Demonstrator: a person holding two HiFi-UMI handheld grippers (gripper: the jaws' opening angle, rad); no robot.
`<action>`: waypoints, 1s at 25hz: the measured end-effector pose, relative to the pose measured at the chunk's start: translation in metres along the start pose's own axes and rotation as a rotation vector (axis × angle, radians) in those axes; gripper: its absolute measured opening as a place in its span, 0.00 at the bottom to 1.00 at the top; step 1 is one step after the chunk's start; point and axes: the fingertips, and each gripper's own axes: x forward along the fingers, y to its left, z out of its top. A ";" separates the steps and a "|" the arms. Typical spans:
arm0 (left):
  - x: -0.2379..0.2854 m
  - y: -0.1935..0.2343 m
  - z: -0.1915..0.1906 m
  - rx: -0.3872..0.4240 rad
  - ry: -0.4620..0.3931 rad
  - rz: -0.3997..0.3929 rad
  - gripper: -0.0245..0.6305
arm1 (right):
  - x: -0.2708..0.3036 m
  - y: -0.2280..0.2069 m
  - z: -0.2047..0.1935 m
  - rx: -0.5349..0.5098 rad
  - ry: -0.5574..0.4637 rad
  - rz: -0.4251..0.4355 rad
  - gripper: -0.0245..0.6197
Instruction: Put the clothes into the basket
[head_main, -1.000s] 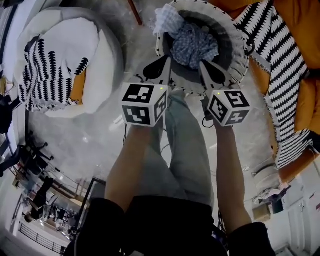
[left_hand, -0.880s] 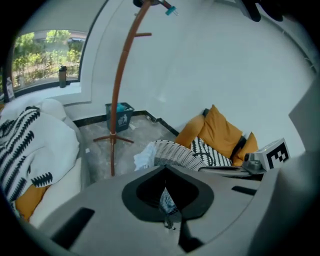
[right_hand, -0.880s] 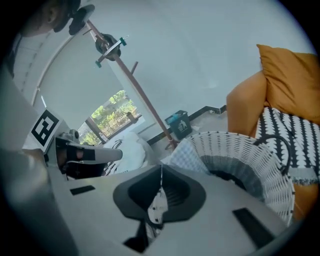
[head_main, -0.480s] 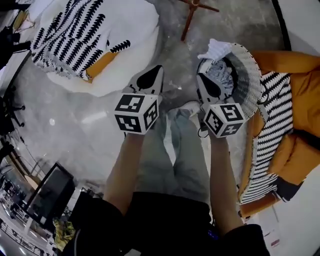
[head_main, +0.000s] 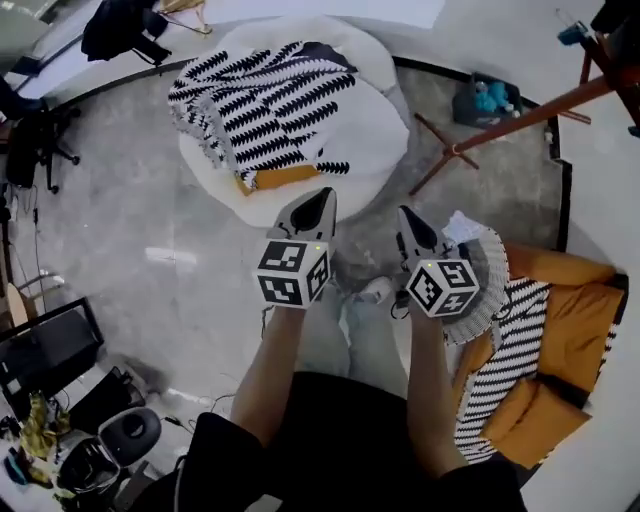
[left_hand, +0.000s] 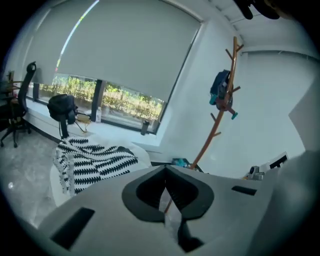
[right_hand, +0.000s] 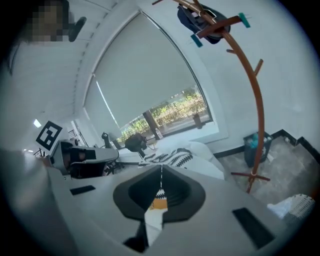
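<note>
Left claw (head_main: 320, 198): jaws clenched tip to tip, nothing between them; the left gripper view shows the same. It sits at centre frame in the head view and points toward the top of the frame

Right claw (head_main: 410, 218): also clenched and empty; in the right gripper view the pads meet along a thin line. It is just right of the left claw, the two apart and roughly parallel

Basket (head_main: 484, 290): woven, pale rim, centre right, immediately right of the right claw and partly hidden behind its marker cube (head_main: 440, 288). It stands on the grey floor (head_main: 150, 200). A white garment (head_main: 462, 228) lies over the rim's upper edge; the rest of the contents cannot be seen

Upper centre, beyond the left claw: white beanbag (head_main: 370, 130) with a black-and-white patterned cloth (head_main: 265, 100) draped across it and an orange piece (head_main: 285, 178) at the cloth's lower edge. Neither claw touches it

Upper right: wooden coat stand (head_main: 510, 115), slanted in frame

Lower right: orange seat (head_main: 575, 330) with a striped throw (head_main: 510, 350), just beside the basket
</note>
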 end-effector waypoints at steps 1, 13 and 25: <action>-0.011 0.006 0.017 -0.003 -0.028 0.018 0.05 | 0.004 0.013 0.018 0.001 -0.021 0.018 0.06; -0.131 0.040 0.182 0.008 -0.335 0.133 0.05 | 0.014 0.163 0.188 -0.148 -0.229 0.182 0.06; -0.183 0.005 0.285 0.164 -0.529 0.045 0.05 | -0.027 0.225 0.280 -0.398 -0.392 0.144 0.06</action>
